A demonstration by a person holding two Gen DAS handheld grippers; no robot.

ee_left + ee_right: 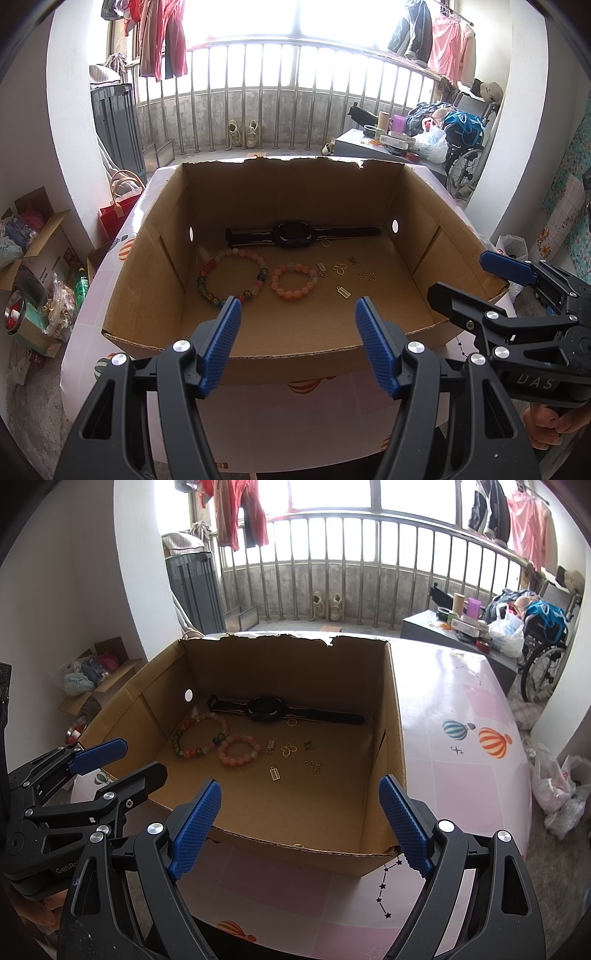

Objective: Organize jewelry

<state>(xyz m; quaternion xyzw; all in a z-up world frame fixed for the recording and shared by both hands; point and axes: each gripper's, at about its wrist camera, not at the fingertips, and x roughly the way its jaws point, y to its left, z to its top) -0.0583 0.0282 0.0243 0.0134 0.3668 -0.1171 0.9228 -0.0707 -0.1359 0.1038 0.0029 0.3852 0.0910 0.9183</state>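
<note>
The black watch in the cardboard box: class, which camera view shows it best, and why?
The left wrist view. There the black watch lies almost centred along the back wall of the cardboard box, both strap ends visible. The right wrist view shows the whole watch too, but smaller, seen at a slant and further left.

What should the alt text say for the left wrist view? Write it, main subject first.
An open cardboard box on a patterned table holds a black watch, two bead bracelets and small gold charms. The left claw stands open and empty at the near rim, with the right claw open beside it.
</note>
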